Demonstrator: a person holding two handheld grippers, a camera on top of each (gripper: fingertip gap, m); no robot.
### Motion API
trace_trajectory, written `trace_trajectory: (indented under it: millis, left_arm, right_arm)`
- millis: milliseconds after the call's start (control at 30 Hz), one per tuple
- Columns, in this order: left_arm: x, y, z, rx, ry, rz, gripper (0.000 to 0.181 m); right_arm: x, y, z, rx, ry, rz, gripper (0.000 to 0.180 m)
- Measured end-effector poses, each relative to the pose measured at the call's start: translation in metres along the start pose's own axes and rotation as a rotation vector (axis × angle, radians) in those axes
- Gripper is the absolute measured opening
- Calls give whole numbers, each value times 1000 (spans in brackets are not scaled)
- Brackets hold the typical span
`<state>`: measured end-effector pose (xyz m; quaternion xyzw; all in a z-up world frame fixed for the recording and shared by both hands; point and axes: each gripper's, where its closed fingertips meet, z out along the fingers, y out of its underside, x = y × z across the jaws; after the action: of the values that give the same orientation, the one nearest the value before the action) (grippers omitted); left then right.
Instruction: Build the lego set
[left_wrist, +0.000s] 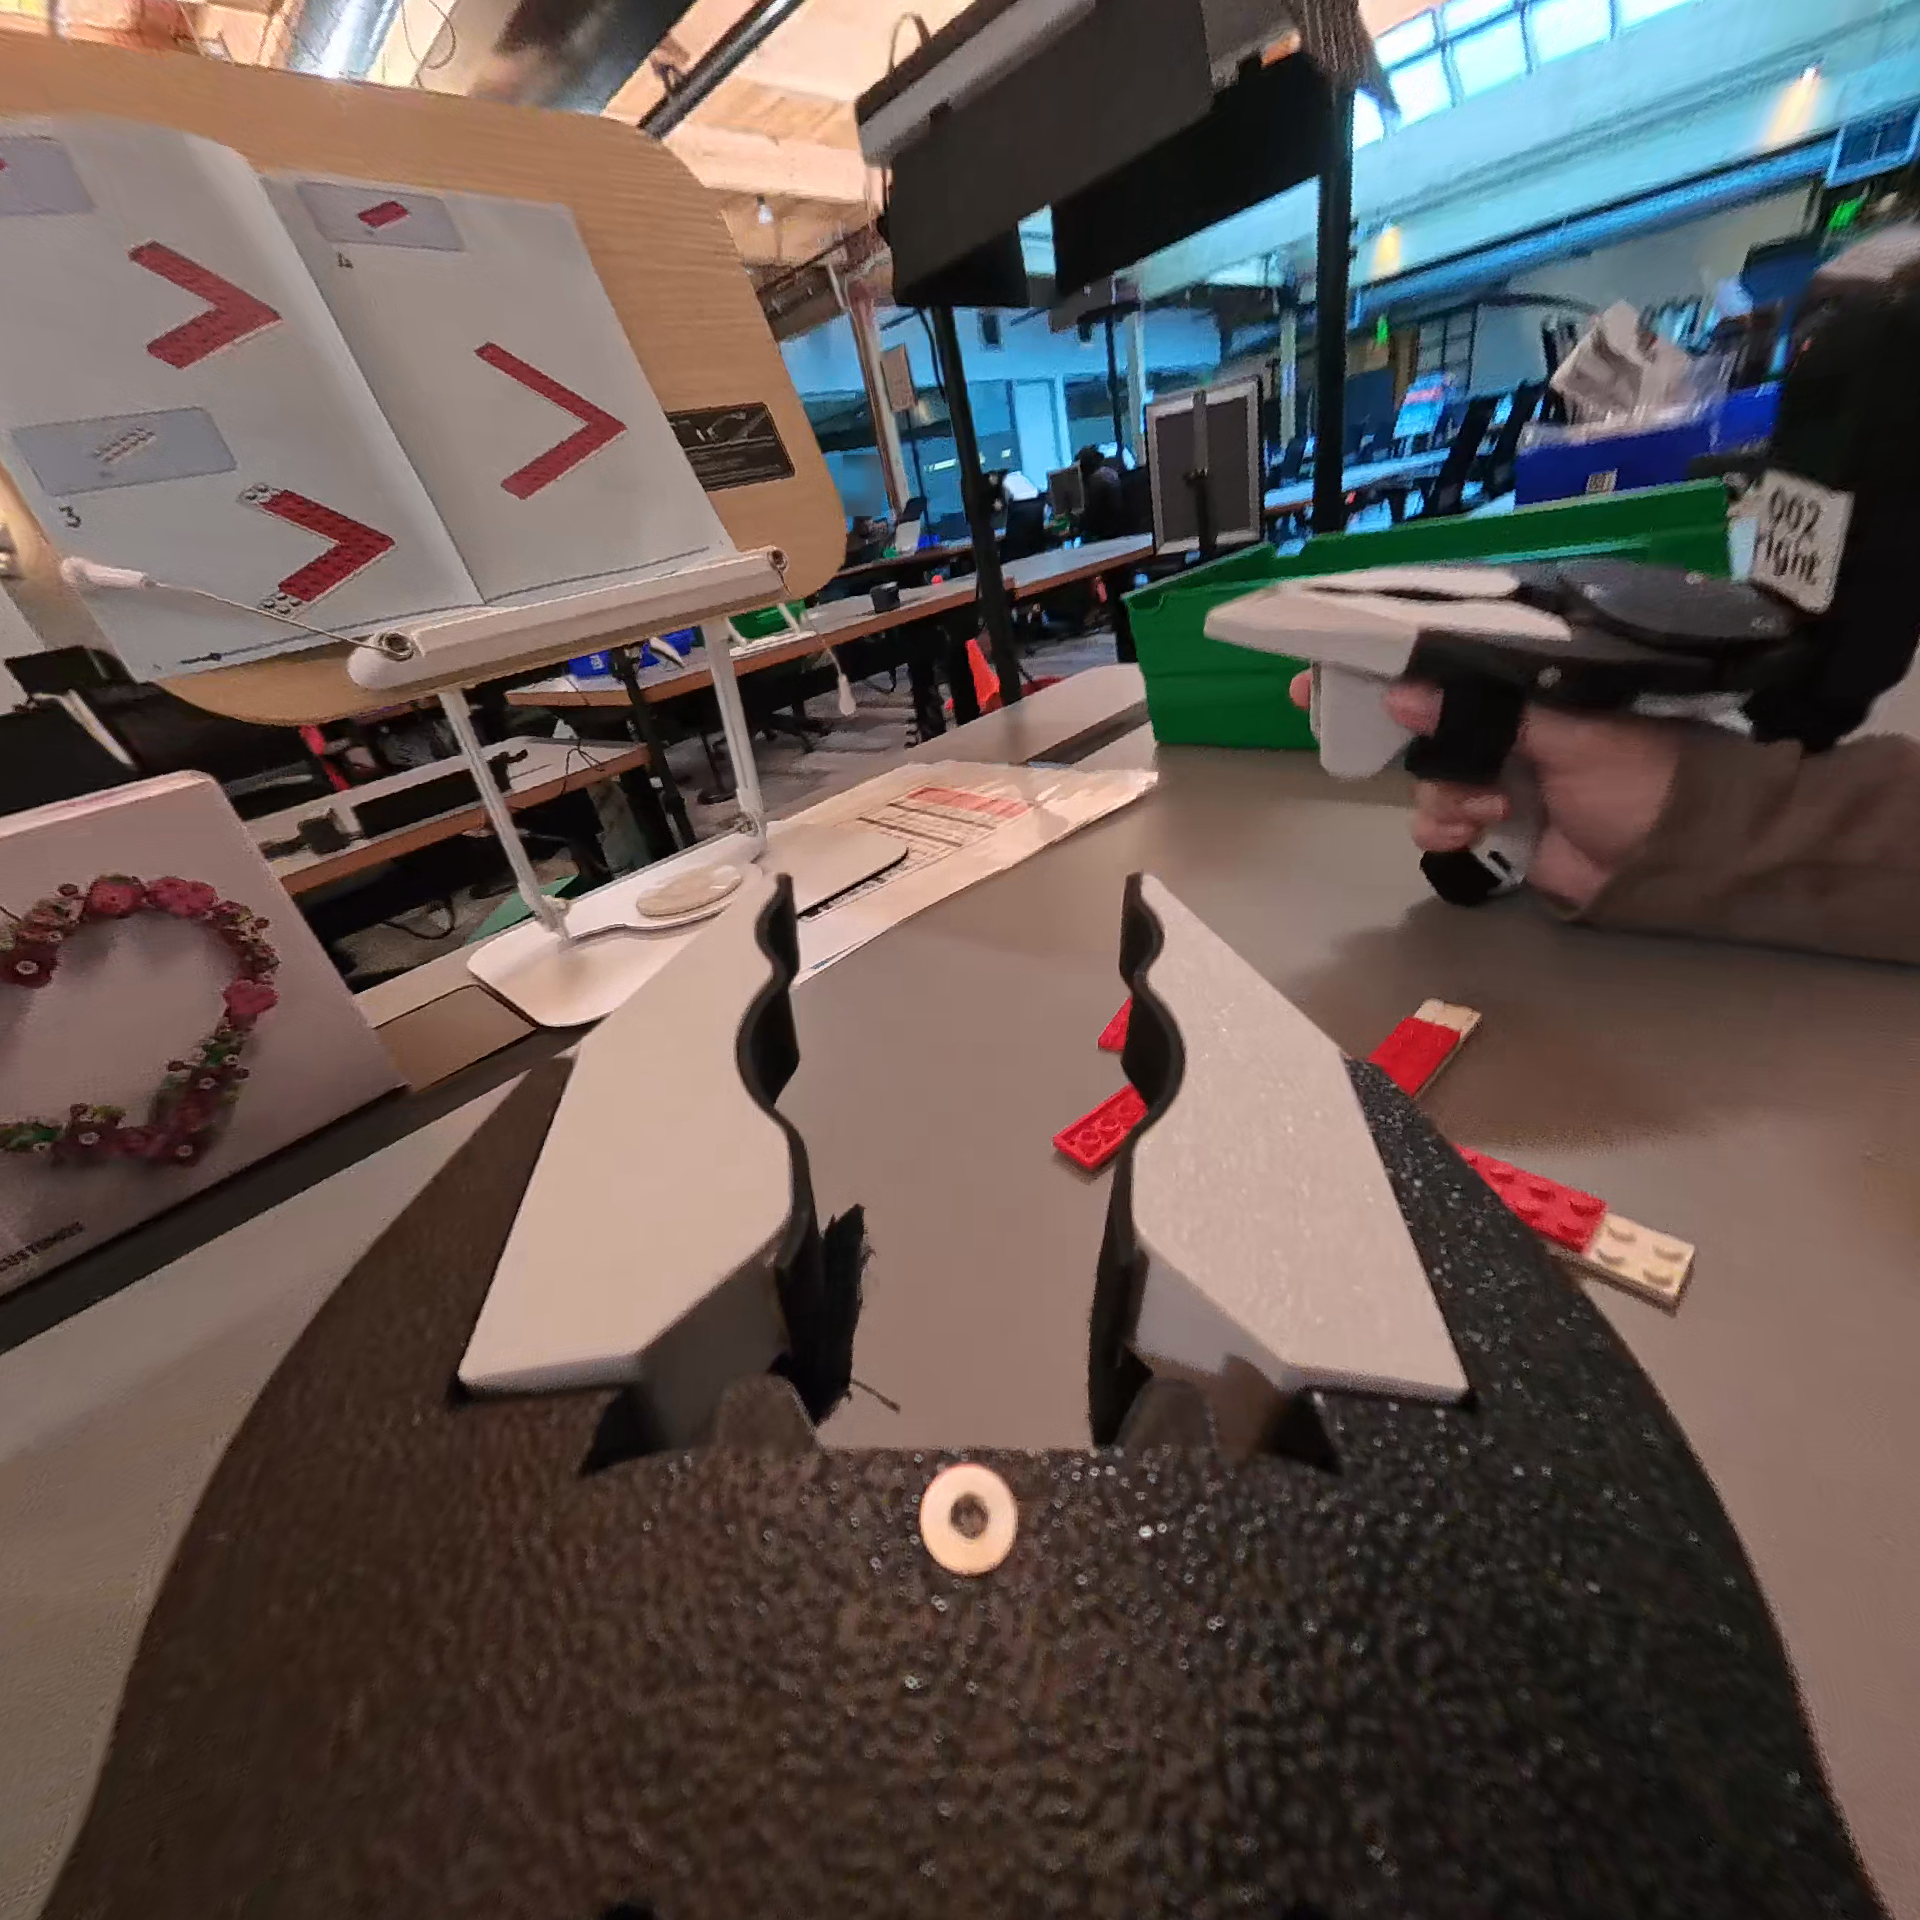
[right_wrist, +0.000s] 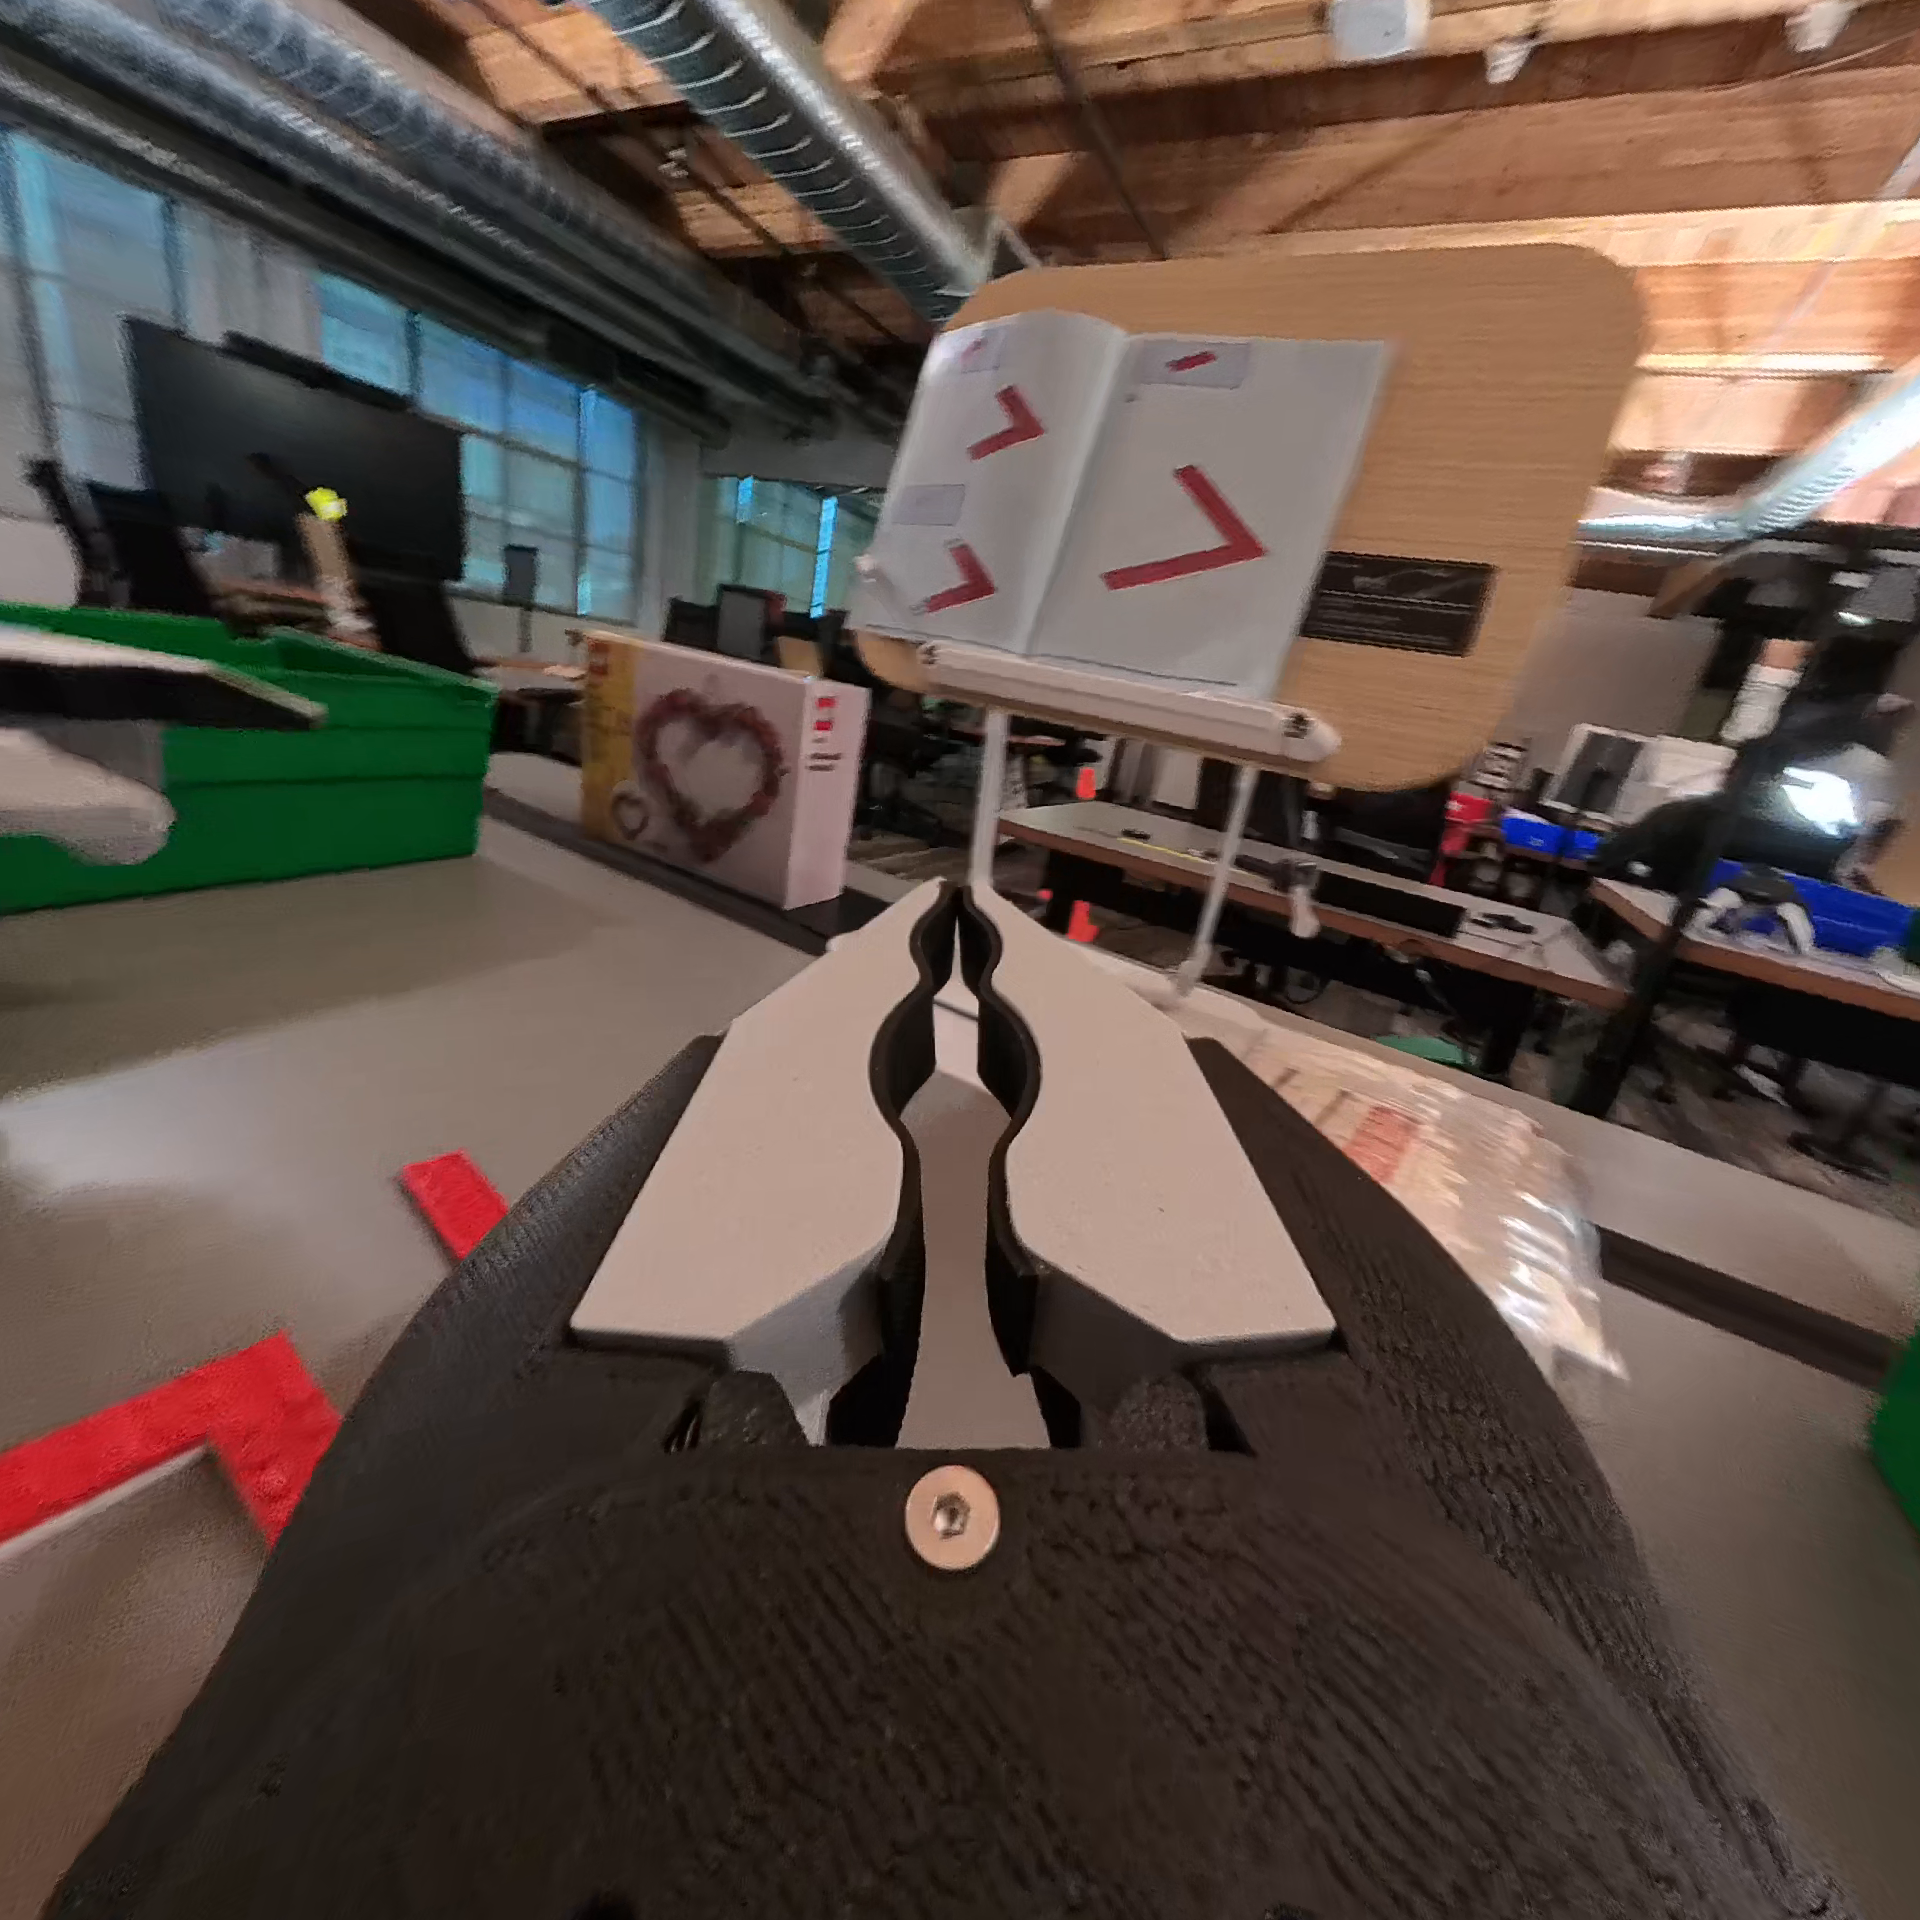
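Observation:
My left gripper (left_wrist: 961, 904) is open and empty, low over the grey table (left_wrist: 1558, 1558). A small red plate (left_wrist: 1101, 1127) lies beside its right finger. Behind that finger lie two red arms with tan ends (left_wrist: 1538, 1210), partly hidden; they look like one angled assembly. My right gripper (right_wrist: 956, 909) is shut on nothing and raised above the table. It also shows in the left wrist view (left_wrist: 1247, 623), held by a hand at the right. In the right wrist view the red angled piece (right_wrist: 208, 1423) and a loose red plate (right_wrist: 452, 1195) lie at lower left.
An open instruction booklet (left_wrist: 364, 395) stands on a wooden stand behind the work area, also in the right wrist view (right_wrist: 1122, 520). A white set box (left_wrist: 156, 1008) stands at the left. A green bin (left_wrist: 1455, 582) sits at the back right. A plastic bag (left_wrist: 966, 821) lies by the stand. Tip to tip, the grippers are about 20 cm apart.

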<state>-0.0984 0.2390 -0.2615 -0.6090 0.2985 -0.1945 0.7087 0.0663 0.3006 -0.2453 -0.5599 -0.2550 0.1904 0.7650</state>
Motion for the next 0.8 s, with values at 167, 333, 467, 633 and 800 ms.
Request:
trace_trajectory:
  millis: [167,333,467,633,800]
  left_arm:
    - [-9,-4,0,34,11,-95,61]
    - [-9,-6,0,36,27,-133,61]
    - [-7,-8,0,24,34,-113,60]
    - [-3,-10,2,26,60,-134,60]
    - [2,-7,5,12,82,-137,60]
  right_arm:
    - [-70,18,8,-203,-401,10,25]
    - [-118,72,-2,-626,-737,-11,29]
    - [-129,85,-1,-744,-793,51,29]
    - [-130,100,-4,-833,-795,-7,27]
    - [-133,107,-4,-845,-799,-16,24]
